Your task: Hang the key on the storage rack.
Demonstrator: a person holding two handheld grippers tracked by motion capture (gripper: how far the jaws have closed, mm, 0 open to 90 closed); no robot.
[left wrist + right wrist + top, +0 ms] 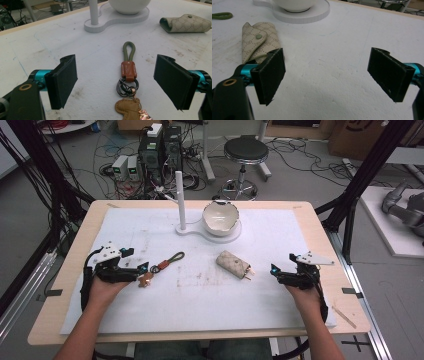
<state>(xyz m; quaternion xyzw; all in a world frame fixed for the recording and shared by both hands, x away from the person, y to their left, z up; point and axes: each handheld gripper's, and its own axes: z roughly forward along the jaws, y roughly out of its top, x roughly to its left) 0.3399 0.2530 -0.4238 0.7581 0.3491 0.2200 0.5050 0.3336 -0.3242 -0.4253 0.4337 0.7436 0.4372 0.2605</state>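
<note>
A cluttered lab floor of cables, computers and a stool is lying beyond the worktop (60, 270), which is carrying a white foam mat. The keychain (161, 266) is lying at about nine o'clock from the mat's middle, just ahead of the left gripper (141, 268), whose jaws are standing wide apart around nothing. The right gripper (274, 270) is waiting at three o'clock, likewise spread and empty, with the patterned key pouch (232, 264) near it. The keychain is probably light and floppy, its rings likely sliding; the stiff leather tab (128, 70) looks the best hold. The left gripper view is revealing that tab, rings and cord loop (129, 50) clearly, while the high view is placing the stand with its bowl (220, 216) at twelve o'clock.
</note>
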